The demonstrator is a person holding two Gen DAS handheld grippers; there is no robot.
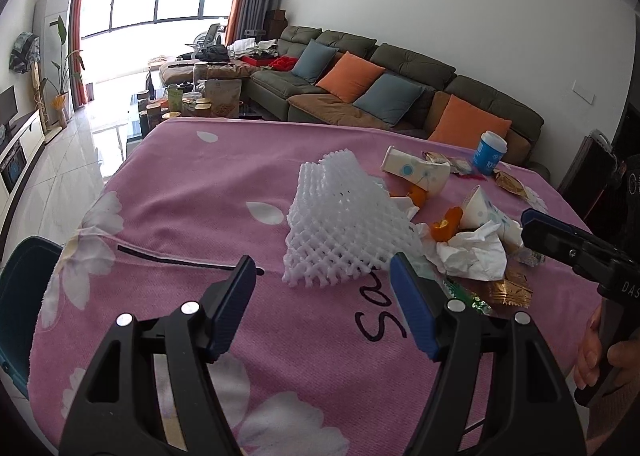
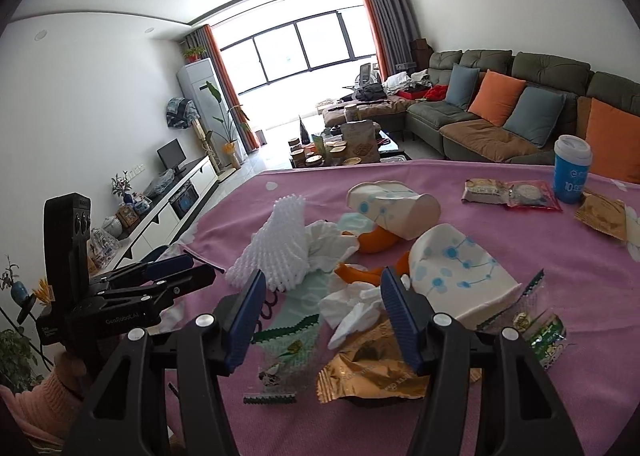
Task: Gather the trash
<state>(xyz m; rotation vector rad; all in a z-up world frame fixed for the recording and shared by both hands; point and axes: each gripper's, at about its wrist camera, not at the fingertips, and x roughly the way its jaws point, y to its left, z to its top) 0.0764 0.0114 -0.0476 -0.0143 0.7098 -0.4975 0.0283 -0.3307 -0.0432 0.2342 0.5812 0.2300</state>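
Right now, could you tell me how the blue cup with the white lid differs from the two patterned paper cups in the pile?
The blue cup stands upright, lid on, apart near the table's far edge; the paper cups lie on their sides, squashed, in the pile among tissues and orange peel. The blue cup is solid blue with white print; the paper cups are white with blue dots. All rest on the pink cloth.

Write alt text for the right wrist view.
The open, empty right gripper hovers over crumpled white tissue and a gold foil wrapper in a litter pile on a pink flowered tablecloth; the left gripper waits beside white foam fruit netting.
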